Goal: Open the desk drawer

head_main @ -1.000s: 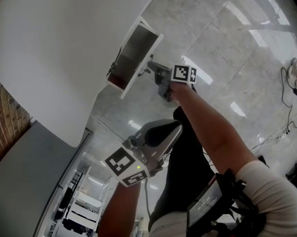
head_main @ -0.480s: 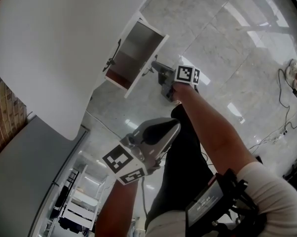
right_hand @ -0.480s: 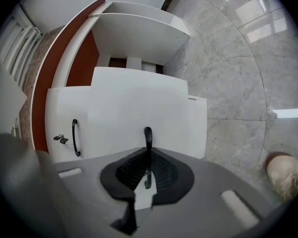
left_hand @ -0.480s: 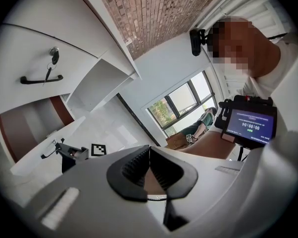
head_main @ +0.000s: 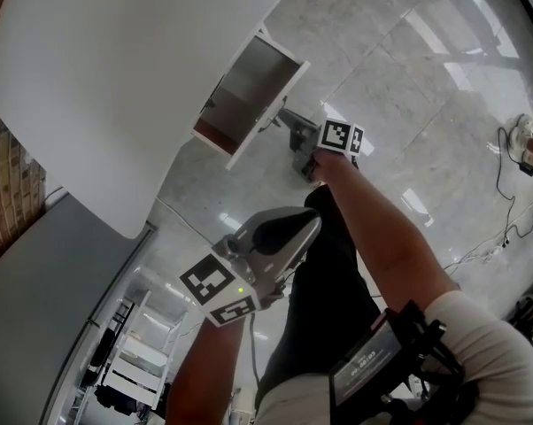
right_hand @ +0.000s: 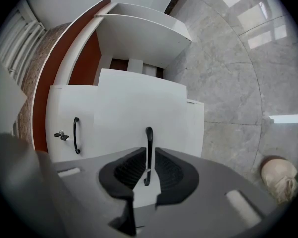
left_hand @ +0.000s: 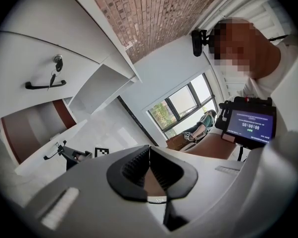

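Note:
The white desk (head_main: 116, 78) has one drawer (head_main: 253, 91) pulled out over the marble floor. Its black handle (right_hand: 148, 150) stands between the pads of my right gripper (right_hand: 148, 170), which is shut on it; in the head view that gripper (head_main: 280, 120) meets the drawer front at the end of an outstretched arm. From the left gripper view the open drawer (left_hand: 32, 133) shows a reddish inner wall. My left gripper (head_main: 311, 224) hangs back near the body, shut and empty, its tips (left_hand: 149, 150) touching.
A second drawer beside it stays closed, with a black handle (right_hand: 75, 135) and a key (right_hand: 61, 135) in its lock. Cables (head_main: 514, 175) trail on the floor at right. A grey panel (head_main: 36, 308) stands at left. A pale rounded object (right_hand: 280, 180) lies on the floor.
The drawer has slid further out of the desk, and my right gripper has drawn back with its handle. The left gripper has hardly moved.

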{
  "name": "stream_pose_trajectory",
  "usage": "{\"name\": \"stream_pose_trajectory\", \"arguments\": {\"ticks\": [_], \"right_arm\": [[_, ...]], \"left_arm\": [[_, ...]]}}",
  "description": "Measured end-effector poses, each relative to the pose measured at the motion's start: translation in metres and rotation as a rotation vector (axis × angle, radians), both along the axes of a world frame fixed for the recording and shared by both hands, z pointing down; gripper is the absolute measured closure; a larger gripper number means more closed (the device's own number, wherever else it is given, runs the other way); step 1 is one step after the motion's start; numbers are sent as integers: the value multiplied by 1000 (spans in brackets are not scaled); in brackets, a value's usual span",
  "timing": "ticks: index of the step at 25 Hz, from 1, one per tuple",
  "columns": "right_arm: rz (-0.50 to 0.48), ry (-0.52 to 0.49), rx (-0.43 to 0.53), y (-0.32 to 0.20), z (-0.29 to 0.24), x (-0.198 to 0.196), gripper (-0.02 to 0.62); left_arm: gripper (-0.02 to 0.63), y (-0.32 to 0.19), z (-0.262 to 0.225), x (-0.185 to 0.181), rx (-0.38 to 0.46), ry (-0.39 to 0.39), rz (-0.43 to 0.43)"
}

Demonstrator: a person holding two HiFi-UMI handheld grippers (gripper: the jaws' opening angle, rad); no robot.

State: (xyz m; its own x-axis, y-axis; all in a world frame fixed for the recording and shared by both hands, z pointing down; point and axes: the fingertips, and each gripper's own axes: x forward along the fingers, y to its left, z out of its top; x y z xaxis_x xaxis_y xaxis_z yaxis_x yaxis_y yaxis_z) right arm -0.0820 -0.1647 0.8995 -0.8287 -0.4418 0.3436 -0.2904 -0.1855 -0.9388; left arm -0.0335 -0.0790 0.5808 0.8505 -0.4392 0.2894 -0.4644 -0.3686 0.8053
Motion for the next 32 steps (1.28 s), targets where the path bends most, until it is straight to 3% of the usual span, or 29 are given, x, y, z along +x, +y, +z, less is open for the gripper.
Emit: {"name": "stream_pose_trajectory", "arguments": {"ticks": [11, 22, 32], "right_arm": [[-23, 52, 21, 13, -41, 38, 552], [-46, 52, 93, 46, -145, 57, 558], [-141, 79, 193, 93, -251, 61, 587]], "left_arm": [[597, 13, -45, 9, 58, -1, 4], [597, 57, -139, 10, 137, -12, 35], [600, 114, -234, -7, 230, -33, 22]]}}
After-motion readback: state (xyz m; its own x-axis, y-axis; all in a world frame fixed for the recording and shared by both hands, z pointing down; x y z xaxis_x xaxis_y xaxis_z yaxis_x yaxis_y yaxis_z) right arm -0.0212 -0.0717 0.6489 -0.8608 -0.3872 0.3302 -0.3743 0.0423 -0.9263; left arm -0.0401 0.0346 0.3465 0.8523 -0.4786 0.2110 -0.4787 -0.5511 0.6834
